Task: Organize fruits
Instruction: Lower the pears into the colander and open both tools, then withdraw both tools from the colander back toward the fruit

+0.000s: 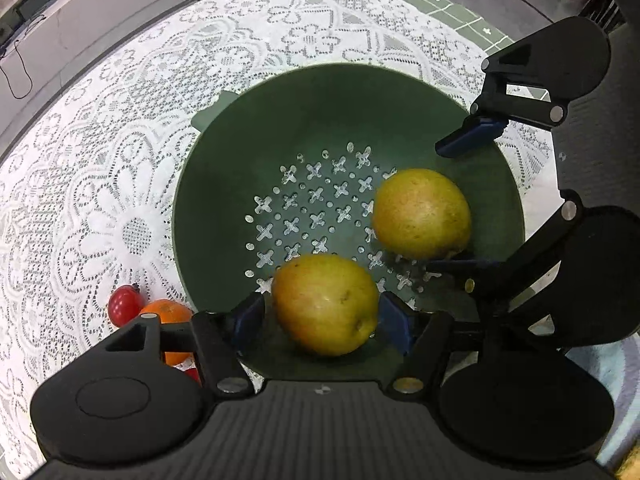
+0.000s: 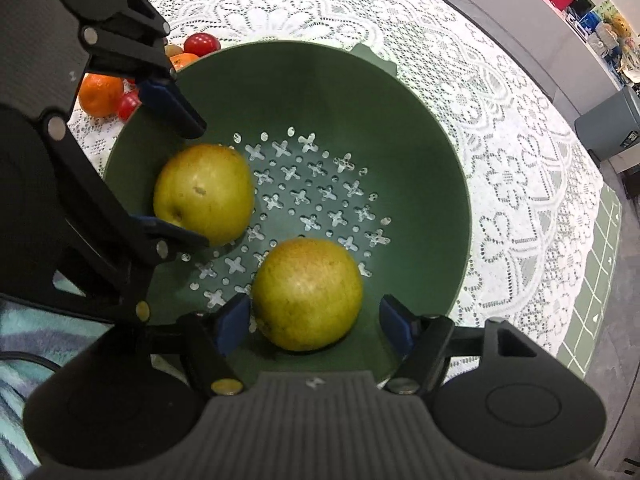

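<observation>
A dark green colander bowl [image 1: 280, 120] [image 2: 400, 128] stands on a white lace tablecloth. Two yellow-green pears lie in it. One pear [image 1: 325, 304] [image 2: 205, 192] sits between the blue pads of my left gripper [image 1: 322, 322] [image 2: 192, 184], whose jaws stand apart with small gaps beside the fruit. The other pear [image 2: 307, 294] [image 1: 421, 213] sits between the pads of my right gripper [image 2: 316, 322] [image 1: 452, 204], also spread wide, with a clear gap on its right side. Both grippers are open inside the bowl.
Left of the bowl lie an orange [image 1: 168, 314] [image 2: 100, 94], red tomatoes [image 1: 124, 304] [image 2: 202, 45] and a small brownish fruit [image 2: 173, 49]. A green grid mat [image 1: 452, 0] lies past the cloth. A striped cloth [image 2: 24, 344] lies near me.
</observation>
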`<state>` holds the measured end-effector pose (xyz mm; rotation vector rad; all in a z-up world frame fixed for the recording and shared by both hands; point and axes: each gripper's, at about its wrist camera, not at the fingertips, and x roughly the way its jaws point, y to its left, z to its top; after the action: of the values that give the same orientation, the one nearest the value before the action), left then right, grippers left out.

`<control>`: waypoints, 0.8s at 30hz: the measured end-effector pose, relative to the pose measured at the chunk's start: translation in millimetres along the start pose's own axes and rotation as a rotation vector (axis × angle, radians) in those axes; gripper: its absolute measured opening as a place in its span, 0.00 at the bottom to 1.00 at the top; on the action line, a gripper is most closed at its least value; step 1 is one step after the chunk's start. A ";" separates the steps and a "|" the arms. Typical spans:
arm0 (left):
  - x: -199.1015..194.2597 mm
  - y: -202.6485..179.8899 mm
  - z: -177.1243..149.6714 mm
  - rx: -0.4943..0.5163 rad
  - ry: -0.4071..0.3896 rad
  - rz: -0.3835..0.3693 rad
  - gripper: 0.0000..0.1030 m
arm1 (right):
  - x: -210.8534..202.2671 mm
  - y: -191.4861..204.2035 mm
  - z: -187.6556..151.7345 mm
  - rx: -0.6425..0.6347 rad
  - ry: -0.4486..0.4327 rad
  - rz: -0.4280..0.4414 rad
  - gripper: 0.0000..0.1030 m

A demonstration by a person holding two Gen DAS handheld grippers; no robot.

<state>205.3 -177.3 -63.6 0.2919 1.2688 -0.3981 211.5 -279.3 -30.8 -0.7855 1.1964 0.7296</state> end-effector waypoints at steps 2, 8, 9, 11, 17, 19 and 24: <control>-6.4 -1.3 -1.6 -0.001 -0.017 0.004 0.74 | -0.6 0.1 0.6 0.002 -0.002 -0.004 0.68; -27.7 0.7 -9.1 -0.020 -0.057 -0.001 0.75 | -18.4 1.1 -0.7 0.032 -0.023 -0.009 0.74; -30.9 1.0 -10.5 -0.021 -0.063 -0.001 0.75 | -21.7 1.8 -0.7 0.038 -0.029 -0.009 0.75; -38.4 1.8 -14.7 -0.025 -0.079 0.005 0.75 | -27.8 4.1 -0.7 0.044 -0.041 -0.011 0.76; -62.7 9.2 -30.2 -0.057 -0.131 0.031 0.75 | -51.7 15.2 0.7 0.075 -0.096 -0.031 0.79; -70.2 14.1 -36.1 -0.075 -0.145 0.041 0.75 | -58.6 19.2 1.4 0.103 -0.119 -0.025 0.79; -88.2 26.5 -52.9 -0.107 -0.177 0.083 0.75 | -67.2 35.3 5.7 0.155 -0.174 0.009 0.79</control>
<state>149.9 -119.8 6.4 0.2130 1.0969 -0.2771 170.8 -260.7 30.8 -0.5762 1.0851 0.6899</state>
